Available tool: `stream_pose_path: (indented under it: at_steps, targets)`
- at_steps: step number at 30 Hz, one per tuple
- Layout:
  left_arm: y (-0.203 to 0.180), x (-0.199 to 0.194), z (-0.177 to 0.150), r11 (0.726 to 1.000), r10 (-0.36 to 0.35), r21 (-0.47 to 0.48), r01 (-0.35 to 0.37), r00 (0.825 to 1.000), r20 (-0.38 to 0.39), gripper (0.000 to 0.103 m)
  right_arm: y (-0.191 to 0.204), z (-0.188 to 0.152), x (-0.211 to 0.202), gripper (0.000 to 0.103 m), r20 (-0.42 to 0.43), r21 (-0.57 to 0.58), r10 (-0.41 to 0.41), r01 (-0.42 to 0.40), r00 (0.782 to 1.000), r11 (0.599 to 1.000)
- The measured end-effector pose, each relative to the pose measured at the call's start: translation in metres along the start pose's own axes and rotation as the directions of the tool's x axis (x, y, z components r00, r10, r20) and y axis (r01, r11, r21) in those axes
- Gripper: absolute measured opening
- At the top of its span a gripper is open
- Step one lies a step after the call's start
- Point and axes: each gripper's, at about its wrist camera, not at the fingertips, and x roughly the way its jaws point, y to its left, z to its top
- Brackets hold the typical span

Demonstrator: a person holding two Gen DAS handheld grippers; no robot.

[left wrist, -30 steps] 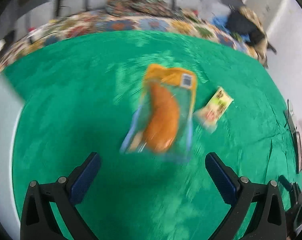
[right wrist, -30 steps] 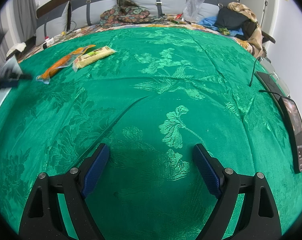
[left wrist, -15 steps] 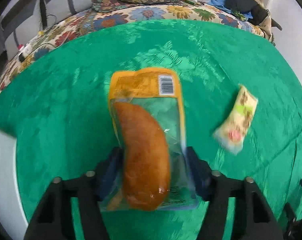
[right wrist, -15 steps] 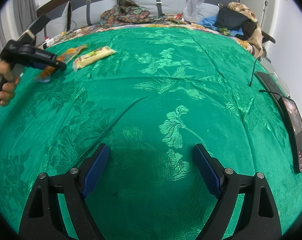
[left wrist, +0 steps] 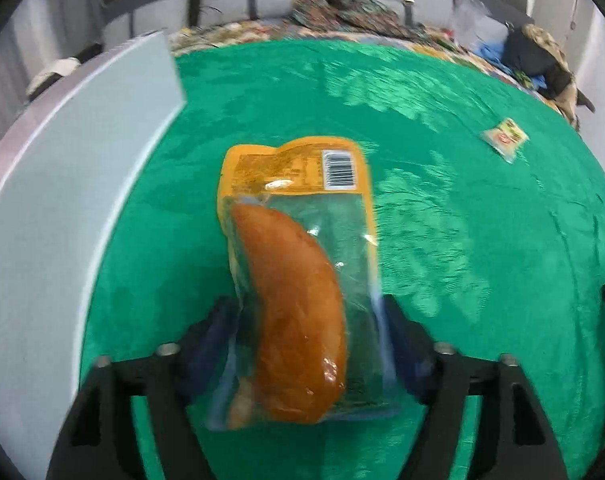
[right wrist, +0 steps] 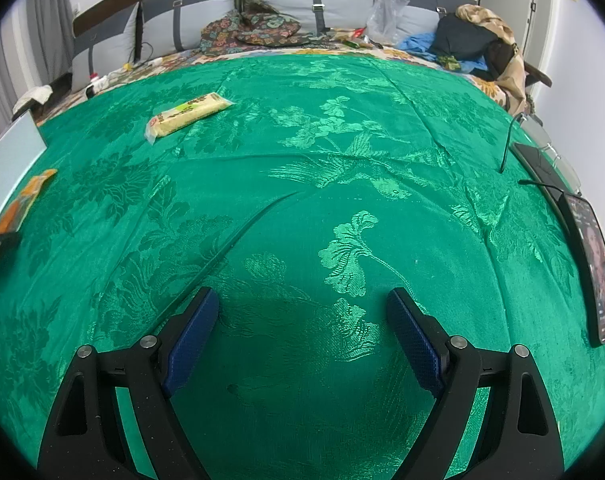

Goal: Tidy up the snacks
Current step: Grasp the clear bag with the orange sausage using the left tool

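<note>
The left gripper [left wrist: 306,344] pinches the near end of the sausage pack [left wrist: 298,280], lifted over the green cloth [left wrist: 462,240], its barcode end pointing away. A grey box [left wrist: 62,200] stands just left of the pack. Far right of the pack, a small yellow snack [left wrist: 504,138] lies on the cloth. The right gripper [right wrist: 302,336] hangs wide and empty above the cloth, well apart from the pack, with a phone [right wrist: 598,268] at the cloth's right edge.
</note>
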Motion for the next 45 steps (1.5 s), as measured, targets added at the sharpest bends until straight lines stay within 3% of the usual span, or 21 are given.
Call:
stream_pose_path:
  at_steps: [5,40,43,45]
  targets:
    - [0.004,0.008,-0.002,0.999,0.026,-0.024,-0.025,0.998,0.059,0.103,0.0,0.0,0.0,0.089,0.0,0.0,0.0,0.0,1.0,1.0]
    - [0.004,0.012,0.0,0.999,0.03,-0.034,-0.027,0.996,0.079,0.103,0.0,0.001,0.001,0.09,-0.002,0.001,-0.001,0.001,1.0,1.0]
    - [0.003,0.012,0.0,0.999,0.03,-0.034,-0.027,0.996,0.079,0.103,0.005,0.017,0.007,0.089,-0.054,0.017,-0.011,0.012,0.998,1.0]
    - [0.004,0.012,0.0,0.999,0.03,-0.034,-0.027,0.996,0.079,0.103,0.017,0.043,0.008,0.089,-0.031,0.065,0.042,-0.04,0.999,0.997]
